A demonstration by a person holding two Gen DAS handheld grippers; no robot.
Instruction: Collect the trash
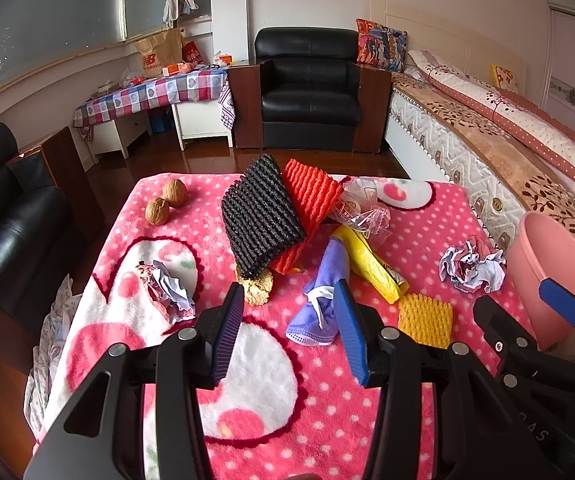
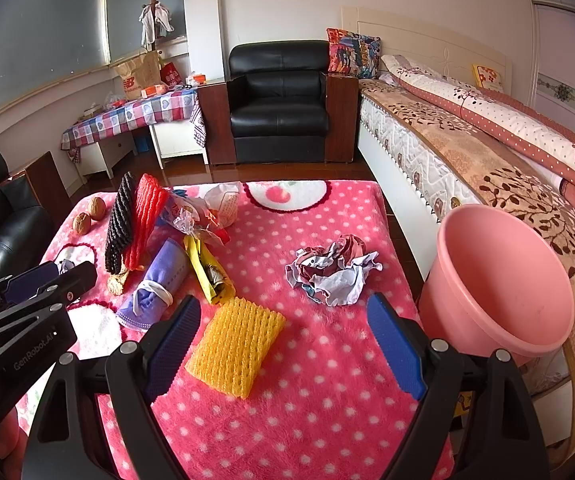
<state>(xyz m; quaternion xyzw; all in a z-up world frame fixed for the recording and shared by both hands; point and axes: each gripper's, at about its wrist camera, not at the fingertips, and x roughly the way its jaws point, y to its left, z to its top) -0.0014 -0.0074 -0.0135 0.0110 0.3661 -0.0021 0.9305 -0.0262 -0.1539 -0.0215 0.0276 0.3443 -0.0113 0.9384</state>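
Note:
Trash lies on a pink dotted blanket point(image 2: 327, 400). My left gripper point(image 1: 289, 320) is open just above it, with a purple face mask point(image 1: 319, 300) against its right finger. A crumpled paper point(image 1: 167, 288) lies to its left, and black point(image 1: 261, 216) and red point(image 1: 311, 200) foam nets lie ahead. My right gripper point(image 2: 285, 336) is open, with a yellow foam net point(image 2: 235, 346) between its fingers, nearer the left one. Another crumpled paper point(image 2: 335, 268) lies just ahead. An empty pink bucket point(image 2: 503, 280) stands off the blanket's right edge.
Two walnuts point(image 1: 165, 202), a yellow wrapper point(image 1: 371, 264), a clear plastic wrapper point(image 1: 363, 208) and a biscuit piece point(image 1: 257, 288) also lie on the blanket. A bed point(image 2: 467, 152) runs along the right. Black armchairs stand at the back point(image 2: 279, 104) and left point(image 1: 3, 216).

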